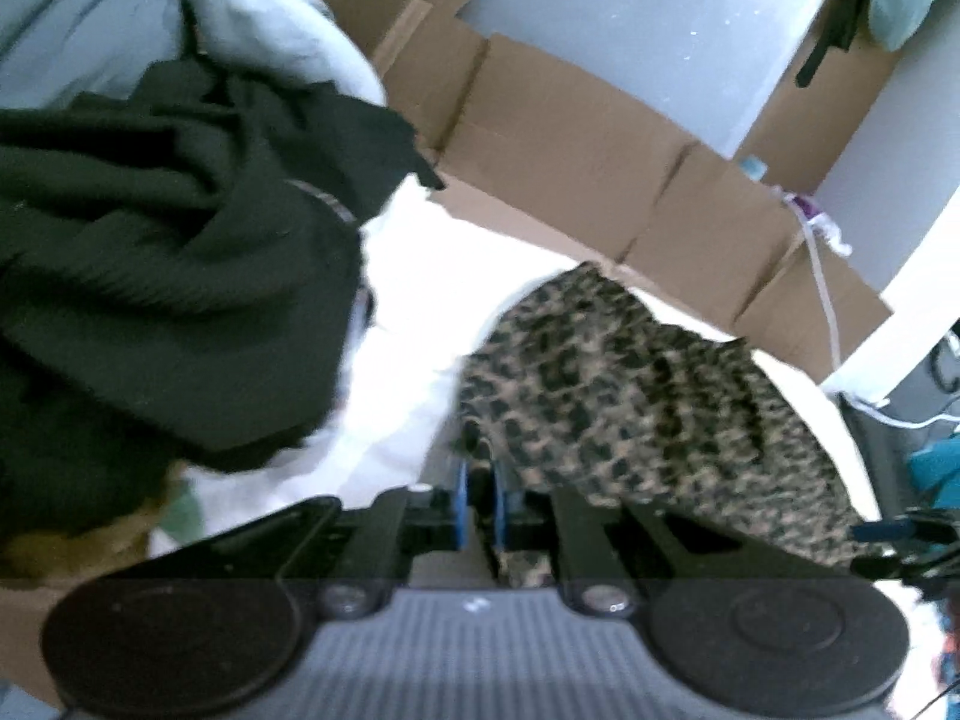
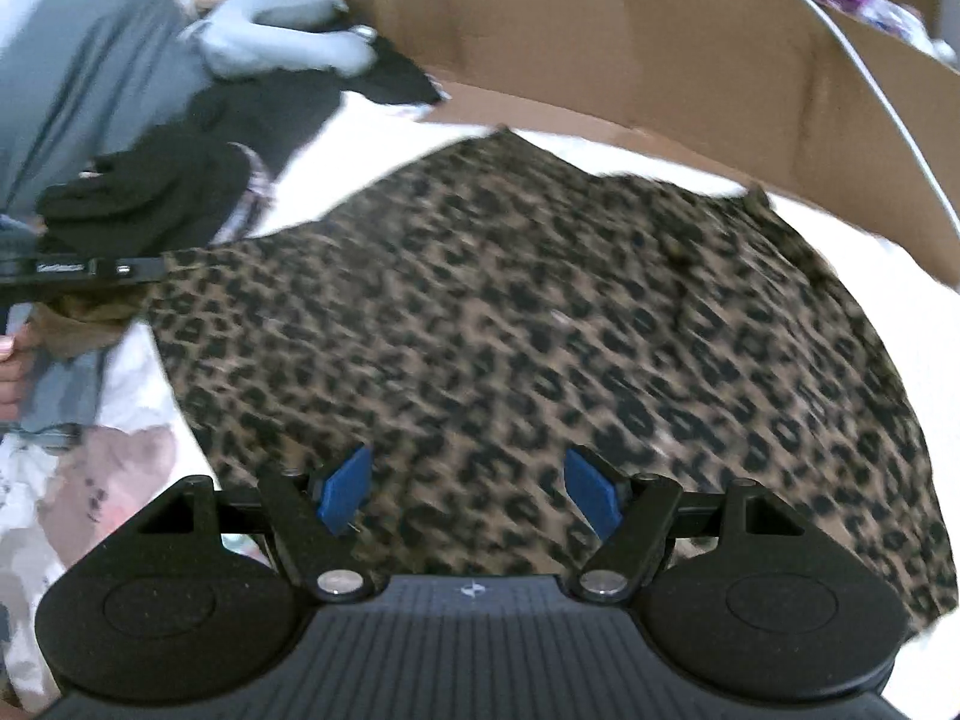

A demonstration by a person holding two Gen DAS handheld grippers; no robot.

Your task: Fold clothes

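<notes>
Right wrist view shows the leopard-print garment (image 2: 540, 312) spread almost flat over a white bed sheet (image 2: 384, 138), filling most of the frame. It looks thin, light and limp, the kind of cloth that will sag and drape from any grip, so it is best taken at a hem or corner rather than mid-panel. The right gripper (image 2: 468, 495) hangs over the near part of the print with its blue pads (image 2: 591, 489) spread wide, holding nothing; the cloth lies under and ahead of the gap between them.

In the left wrist view, the left gripper (image 1: 480, 501) has its blue pads nearly together at the near left edge of the same garment (image 1: 630, 396), with patterned cloth showing at and behind them. I judge it pinched on that edge, though blur makes the contact hard to confirm.

Around the garment: a dark crumpled heap of clothes (image 1: 156, 276) lies well to the left on the sheet, a pale grey bundle (image 2: 282, 30) beyond it, and a brown cardboard wall (image 2: 660, 42) runs along the far side.
</notes>
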